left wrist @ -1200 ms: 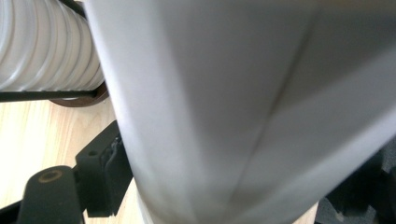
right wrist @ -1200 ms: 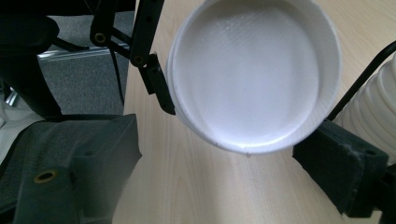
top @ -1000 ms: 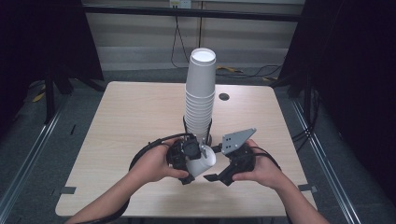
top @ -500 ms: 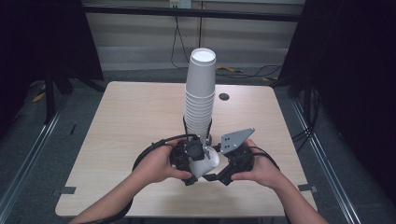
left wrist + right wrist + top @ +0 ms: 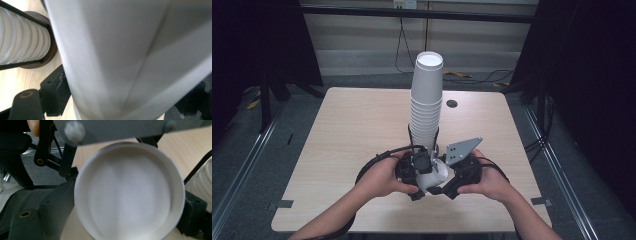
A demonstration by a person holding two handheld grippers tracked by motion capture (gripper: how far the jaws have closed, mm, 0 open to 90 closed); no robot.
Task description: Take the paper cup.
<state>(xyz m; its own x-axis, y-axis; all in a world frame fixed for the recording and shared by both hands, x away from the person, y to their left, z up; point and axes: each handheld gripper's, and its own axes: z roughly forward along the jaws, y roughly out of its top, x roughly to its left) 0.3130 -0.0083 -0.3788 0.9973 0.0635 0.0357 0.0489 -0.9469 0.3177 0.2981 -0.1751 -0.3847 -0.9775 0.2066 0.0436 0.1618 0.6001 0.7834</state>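
Cup [image 5: 432, 176] x1 w/ 2 claws gripping, 1 cup stack [image 5: 427, 107] behind

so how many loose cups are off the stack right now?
1. A single white paper cup sits between the left gripper and right gripper, near the table's front edge, just in front of the tall cup stack. Others may be hidden behind the hands.

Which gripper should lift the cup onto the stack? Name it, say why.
Probably the left gripper: its jaws flank the cup at its side, and the stack stands beside it. The right gripper faces the cup's end.
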